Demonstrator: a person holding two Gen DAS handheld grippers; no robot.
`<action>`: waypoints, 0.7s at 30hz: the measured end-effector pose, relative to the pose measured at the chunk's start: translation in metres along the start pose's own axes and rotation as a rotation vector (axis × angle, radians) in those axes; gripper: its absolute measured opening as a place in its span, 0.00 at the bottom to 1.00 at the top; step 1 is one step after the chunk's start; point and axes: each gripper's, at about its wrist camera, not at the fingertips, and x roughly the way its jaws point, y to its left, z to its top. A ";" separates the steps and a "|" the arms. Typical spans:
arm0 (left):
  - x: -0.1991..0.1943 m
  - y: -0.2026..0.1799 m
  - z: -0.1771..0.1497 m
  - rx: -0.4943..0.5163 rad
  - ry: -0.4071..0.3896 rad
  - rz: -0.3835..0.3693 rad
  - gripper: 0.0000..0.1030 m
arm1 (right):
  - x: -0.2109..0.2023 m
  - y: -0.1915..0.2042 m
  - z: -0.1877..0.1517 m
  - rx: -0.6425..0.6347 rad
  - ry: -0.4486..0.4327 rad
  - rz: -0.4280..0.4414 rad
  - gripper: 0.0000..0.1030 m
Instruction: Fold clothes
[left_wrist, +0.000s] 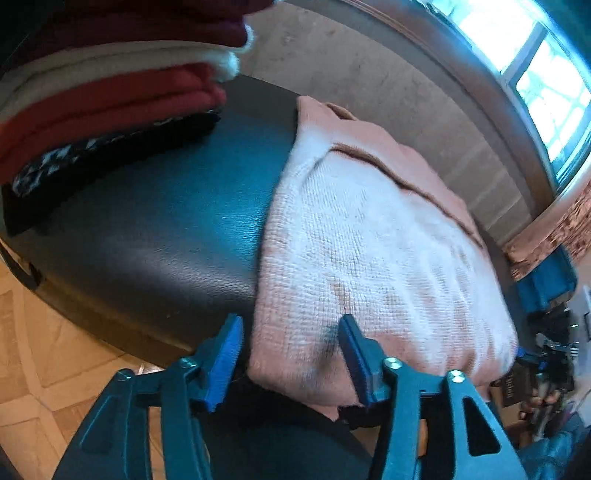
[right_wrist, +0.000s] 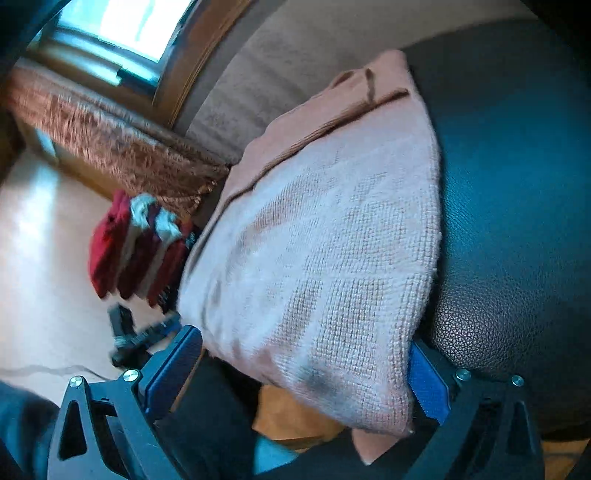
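Because both the left tongs (left_wrist: 291, 360) and right tongs (right_wrist: 301, 373) stand released around the near edge of the folded pink knitted sweater (left_wrist: 369, 251) on the black leather surface (left_wrist: 166, 221), its overhanging corner could slip off.

Clothes stack (left_wrist: 110, 92) blurred, perhaps cropped

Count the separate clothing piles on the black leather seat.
2. A folded pink knitted sweater lies on the seat's window side, overhanging its near edge. A stack of red, white and dark patterned folded garments sits at the opposite side. More may lie outside view.
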 end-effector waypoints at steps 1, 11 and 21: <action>0.001 -0.003 -0.002 0.007 -0.009 0.014 0.59 | 0.001 0.004 0.000 -0.017 0.006 -0.021 1.00; 0.005 -0.030 -0.013 0.055 0.054 0.026 0.36 | -0.015 -0.018 -0.004 0.043 -0.002 -0.059 0.51; 0.010 -0.044 -0.012 0.128 0.097 -0.018 0.33 | -0.008 -0.014 -0.020 0.030 0.061 0.013 0.48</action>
